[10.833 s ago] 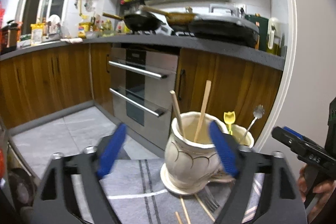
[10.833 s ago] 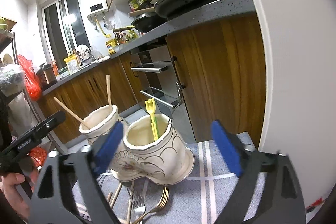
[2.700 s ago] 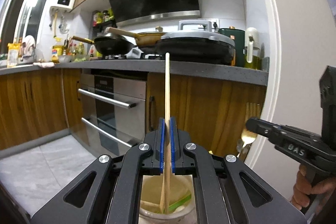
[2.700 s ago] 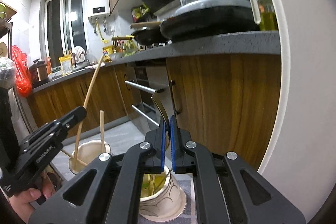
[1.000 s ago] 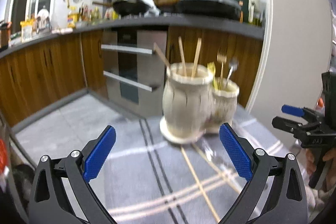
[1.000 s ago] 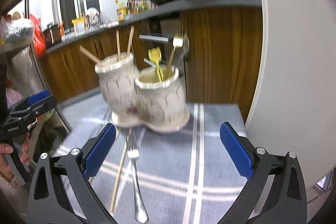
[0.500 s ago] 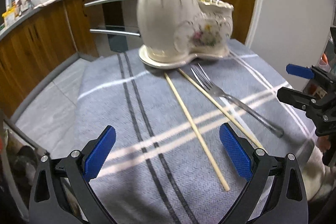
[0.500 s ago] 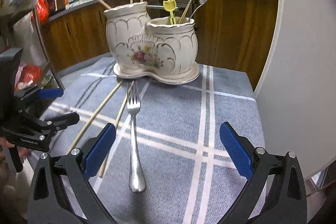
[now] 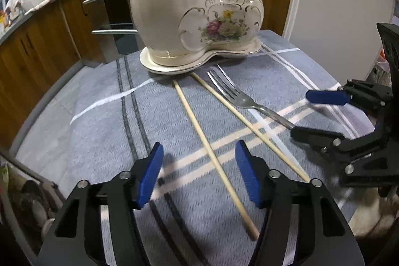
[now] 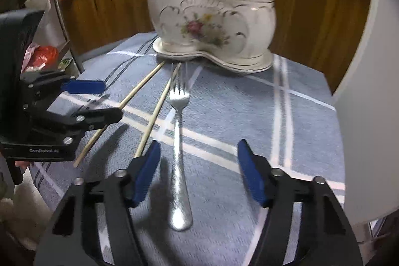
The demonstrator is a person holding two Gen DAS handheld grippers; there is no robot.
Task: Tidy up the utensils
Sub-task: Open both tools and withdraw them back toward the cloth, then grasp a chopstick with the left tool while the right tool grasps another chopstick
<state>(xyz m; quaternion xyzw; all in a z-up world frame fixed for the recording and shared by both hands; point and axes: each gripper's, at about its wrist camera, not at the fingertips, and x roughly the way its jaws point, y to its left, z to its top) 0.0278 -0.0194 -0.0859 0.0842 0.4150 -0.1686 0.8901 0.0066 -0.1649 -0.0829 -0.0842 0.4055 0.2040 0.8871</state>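
Note:
A cream floral two-pot ceramic holder (image 9: pixel 194 11) (image 10: pixel 212 24) stands at the far side of the cloth, with chopsticks in its taller pot and a gold fork, spoon and yellow utensil in the lower one. Two wooden chopsticks and a silver fork (image 9: pixel 245 100) lie loose in front of it. My left gripper (image 9: pixel 199 173) hovers low with its jaws closing around one chopstick (image 9: pixel 197 126), pads clear of it. My right gripper (image 10: pixel 199 168) straddles the fork (image 10: pixel 178 136) handle, jaws closing, pads not touching. The other chopstick (image 9: pixel 237 116) lies between the two.
A blue-grey striped cloth (image 9: pixel 99 116) covers the small table, whose left edge drops to the kitchen floor. A white wall (image 10: pixel 361 91) stands close on the right. Wooden cabinets and an oven are behind the holder. Each gripper shows in the other's view.
Both grippers have sunk toward the cloth and tipped downward. Their jaws have narrowed from wide open, the left around a chopstick and the right around the fork handle.

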